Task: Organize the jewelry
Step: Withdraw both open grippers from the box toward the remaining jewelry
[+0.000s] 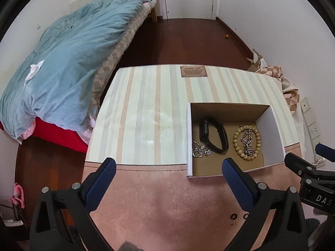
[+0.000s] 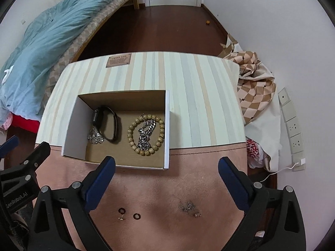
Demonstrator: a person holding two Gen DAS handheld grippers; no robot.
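Note:
An open cardboard box [image 1: 274, 138] [image 2: 72, 125] sits on the striped and pink table. In it lie a black watch [image 1: 213, 136] [image 2: 105, 124], a thin silver chain [image 1: 200, 151] [image 2: 95, 138] and a wooden bead bracelet [image 1: 247, 142] [image 2: 146, 135] with a heavy silver chain [image 2: 146, 132] inside its ring. Two small dark rings [image 2: 137, 216] [image 1: 234, 216], a tiny stud [image 2: 121, 218] and a small glittery piece [image 2: 188, 206] lie loose on the pink surface. My left gripper [image 1: 168, 170] hangs open over the pink area left of the box. My right gripper [image 2: 166, 168] is open just before the box, nothing between its fingers.
A bed with a blue duvet [image 1: 69, 62] stands left of the table. Checked fabric [image 2: 255, 87] is heaped at the table's right edge against the wall, beside wall sockets [image 2: 293, 125] and a white cable. Dark wood floor runs to a white door behind.

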